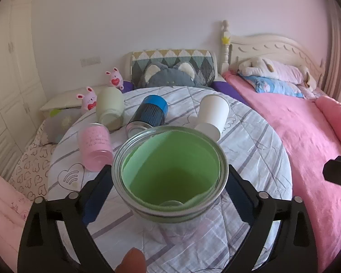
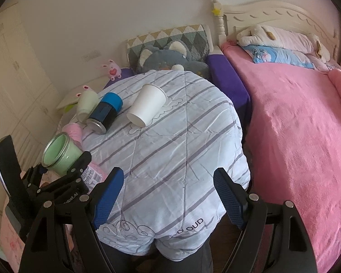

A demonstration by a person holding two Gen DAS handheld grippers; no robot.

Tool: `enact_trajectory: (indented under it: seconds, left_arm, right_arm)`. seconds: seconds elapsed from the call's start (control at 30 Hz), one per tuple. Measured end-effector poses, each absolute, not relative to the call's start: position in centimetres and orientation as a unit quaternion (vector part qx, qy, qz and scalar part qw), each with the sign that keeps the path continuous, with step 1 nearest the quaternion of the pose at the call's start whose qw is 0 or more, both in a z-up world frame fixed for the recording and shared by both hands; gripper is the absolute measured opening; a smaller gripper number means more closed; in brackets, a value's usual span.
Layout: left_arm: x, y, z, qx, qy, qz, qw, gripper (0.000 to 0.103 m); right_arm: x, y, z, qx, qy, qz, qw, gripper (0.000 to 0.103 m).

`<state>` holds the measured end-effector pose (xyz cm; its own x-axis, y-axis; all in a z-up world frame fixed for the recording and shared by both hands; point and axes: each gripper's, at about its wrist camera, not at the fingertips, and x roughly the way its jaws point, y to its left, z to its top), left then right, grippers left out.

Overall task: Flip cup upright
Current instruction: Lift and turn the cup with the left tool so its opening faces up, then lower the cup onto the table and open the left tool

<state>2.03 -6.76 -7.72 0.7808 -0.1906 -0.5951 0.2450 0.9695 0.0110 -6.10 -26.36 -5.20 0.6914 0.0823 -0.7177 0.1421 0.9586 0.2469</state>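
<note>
My left gripper [image 1: 170, 177] is shut on a green glass cup [image 1: 170, 170], held tilted above the striped cloth with its open mouth toward the camera. In the right wrist view the same cup [image 2: 61, 154] sits between the left gripper's fingers at the far left. My right gripper [image 2: 168, 195] is open and empty over the near part of the cloth. A white paper cup [image 1: 212, 116] [image 2: 147, 108], a blue-capped dark cup [image 1: 149, 115] [image 2: 105, 112], a cream cup [image 1: 109, 109] [image 2: 85, 104] and a pink cup [image 1: 95, 146] lie on their sides.
The round table under the striped white cloth [image 2: 181, 147] stands beside a bed with a pink blanket [image 2: 295, 125]. Plush toys [image 1: 89, 97] and a patterned cushion [image 1: 172, 66] sit behind the table. A thumb [image 1: 131, 261] shows at the bottom of the left wrist view.
</note>
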Motion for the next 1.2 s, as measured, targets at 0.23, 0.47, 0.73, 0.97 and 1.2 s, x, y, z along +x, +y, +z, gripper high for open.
enact_trajectory:
  seconds: [0.23, 0.47, 0.73, 0.97, 1.2]
  left_arm:
    - [1.6, -6.4, -6.5, 0.049, 0.333, -0.119, 0.934, 0.103]
    - [0.8, -5.2, -3.3, 0.056, 0.356, -0.094, 0.928, 0.103]
    - [-2.7, -1.4, 1.9, 0.044, 0.357, -0.075, 0.93, 0.103]
    - [-5.6, 1.6, 2.3, 0.065, 0.361, -0.019, 0.93, 0.103]
    - [-6.7, 3.0, 0.0, 0.057, 0.398, 0.0, 0.916, 0.103]
  right_arm:
    - [-6.5, -26.1, -4.5, 0.143, 0.383, -0.017, 0.913, 0.082]
    - [-7.2, -25.5, -2.6, 0.142, 0.353, -0.01, 0.925, 0.082]
    - [-8.8, -22.5, 2.4, 0.089, 0.277, 0.003, 0.957, 0.082]
    - [-9.7, -19.2, 2.0, 0.04, 0.276, 0.024, 0.96, 0.082]
    - [-9.9, -17.1, -1.1, 0.035, 0.318, 0.046, 0.946, 0.082]
